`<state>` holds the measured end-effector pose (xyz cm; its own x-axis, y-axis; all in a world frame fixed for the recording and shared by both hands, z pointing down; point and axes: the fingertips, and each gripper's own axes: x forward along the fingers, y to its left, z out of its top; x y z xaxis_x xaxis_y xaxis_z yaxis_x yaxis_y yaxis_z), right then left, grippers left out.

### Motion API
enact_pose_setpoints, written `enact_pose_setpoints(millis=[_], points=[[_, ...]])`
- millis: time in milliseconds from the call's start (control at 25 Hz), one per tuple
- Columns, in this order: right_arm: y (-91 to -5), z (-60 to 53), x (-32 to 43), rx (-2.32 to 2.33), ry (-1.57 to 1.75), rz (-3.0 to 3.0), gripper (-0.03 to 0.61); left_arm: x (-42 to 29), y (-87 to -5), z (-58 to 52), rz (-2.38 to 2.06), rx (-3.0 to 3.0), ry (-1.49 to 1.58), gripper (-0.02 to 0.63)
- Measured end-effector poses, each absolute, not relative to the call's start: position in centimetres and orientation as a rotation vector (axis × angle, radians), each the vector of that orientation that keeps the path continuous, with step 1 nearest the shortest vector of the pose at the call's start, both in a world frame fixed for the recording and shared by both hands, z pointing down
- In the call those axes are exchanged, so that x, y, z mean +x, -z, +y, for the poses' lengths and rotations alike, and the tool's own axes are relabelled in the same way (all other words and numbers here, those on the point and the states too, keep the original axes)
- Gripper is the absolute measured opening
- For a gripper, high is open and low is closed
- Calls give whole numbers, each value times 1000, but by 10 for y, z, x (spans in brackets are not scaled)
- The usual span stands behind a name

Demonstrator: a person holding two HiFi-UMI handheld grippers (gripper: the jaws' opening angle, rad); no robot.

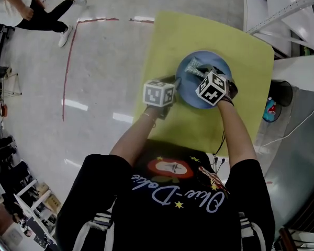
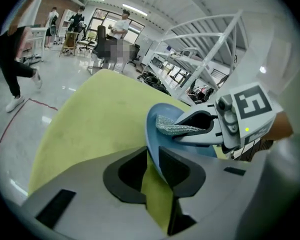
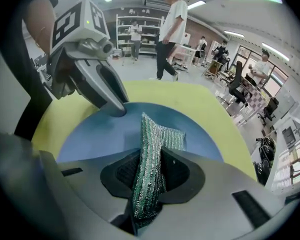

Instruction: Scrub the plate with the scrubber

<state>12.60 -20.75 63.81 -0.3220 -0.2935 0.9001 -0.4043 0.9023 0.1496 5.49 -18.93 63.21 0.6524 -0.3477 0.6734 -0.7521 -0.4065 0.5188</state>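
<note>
Head view looks down over the person's black shirt [image 1: 167, 203], with both bare forearms reaching forward to the middle of a yellow-green table [image 1: 167, 35]. The left gripper [image 1: 176, 82] comes in from the left. Its jaws are clamped on the near left rim of a round blue plate [image 1: 191, 97], and in the left gripper view the thin blue edge runs straight down between the two dark pads with no gap on either side. The right gripper [image 1: 201, 73] sits just beside it, over the plate. Its jaws are closed on a green and silver mesh scrubber [image 3: 152, 154], which stands on edge between the pads. The free end of the scrubber sticks out ahead of the jaws and lies over the plate's upper face. It looks to be touching the blue surface, though I cannot be sure of that. The plate itself sits on the table, a little to the right of the middle, with yellow-green showing all round it.

Past the table is a pale, shiny floor [image 1: 110, 56] with a thin red line [image 1: 68, 61] marked across it. Off to the right stands a white metal frame [image 2: 215, 39]. Farther back, a person in a white top [image 3: 168, 31] walks across the room, and others stand near shelves [image 3: 140, 34] and desks along the far wall.
</note>
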Motion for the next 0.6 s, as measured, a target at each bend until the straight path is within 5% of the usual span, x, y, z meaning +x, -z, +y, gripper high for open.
enact_pose_setpoints(millis=[600], points=[[-640,-151,106,278,-48,-1949,72,54,-633,-190,-886,2018,-623,63]])
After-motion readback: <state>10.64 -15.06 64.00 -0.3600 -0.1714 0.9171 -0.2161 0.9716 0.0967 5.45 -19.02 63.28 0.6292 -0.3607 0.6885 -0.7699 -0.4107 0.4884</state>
